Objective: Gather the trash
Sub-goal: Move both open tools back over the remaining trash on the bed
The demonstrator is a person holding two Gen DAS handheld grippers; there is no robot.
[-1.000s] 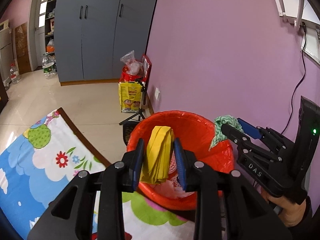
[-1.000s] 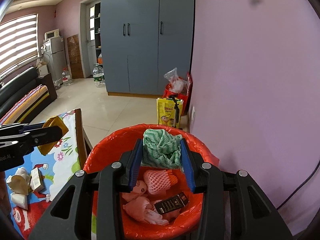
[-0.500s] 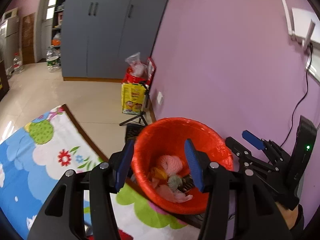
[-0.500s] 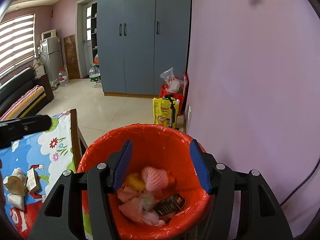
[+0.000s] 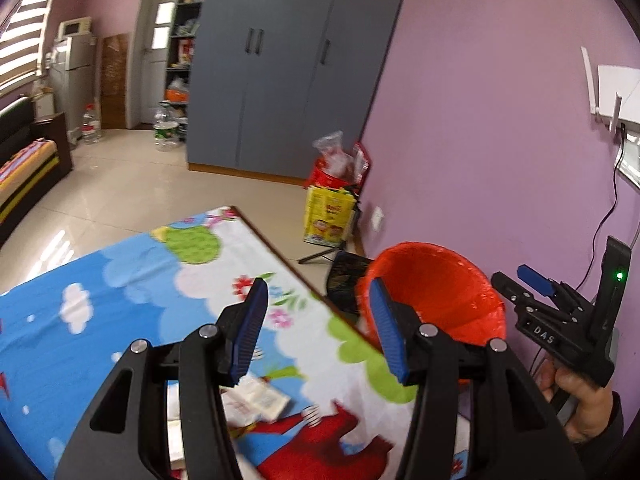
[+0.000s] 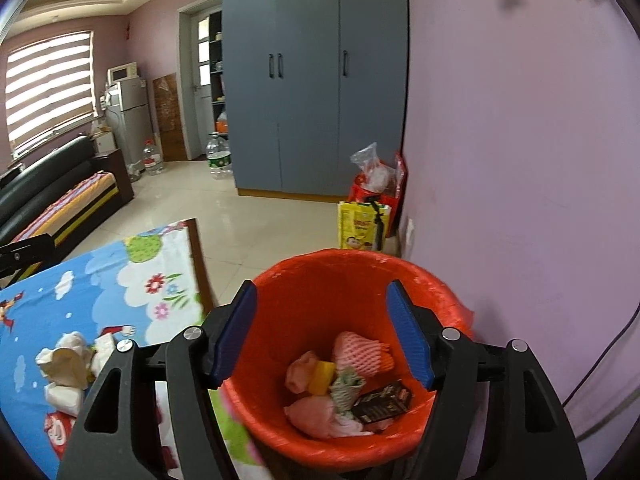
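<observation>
The left tongs [image 5: 316, 320] stand wide apart with nothing between the blue pads, above the cartoon-printed tabletop [image 5: 120, 280]. Just below and behind their tips lie white crumpled wrappers [image 5: 256, 396], blurred in the left wrist view. The orange bin [image 5: 436, 292] sits to the right of these tongs, off the tabletop's edge and against the purple wall.

The right tongs [image 6: 322, 330] are also spread wide and hold nothing, directly over the orange bin [image 6: 320, 308]. Between and beyond their pads, at the bottom of the bin, lie a pink foam net [image 6: 360, 352], a yellow piece [image 6: 322, 376], a green-patterned wad [image 6: 344, 386], a dark packet [image 6: 382, 402] and pale pink scraps [image 6: 316, 416]. To the left of these tongs, more crumpled tissues [image 6: 66, 360] rest on the tabletop [image 6: 100, 280].
</observation>
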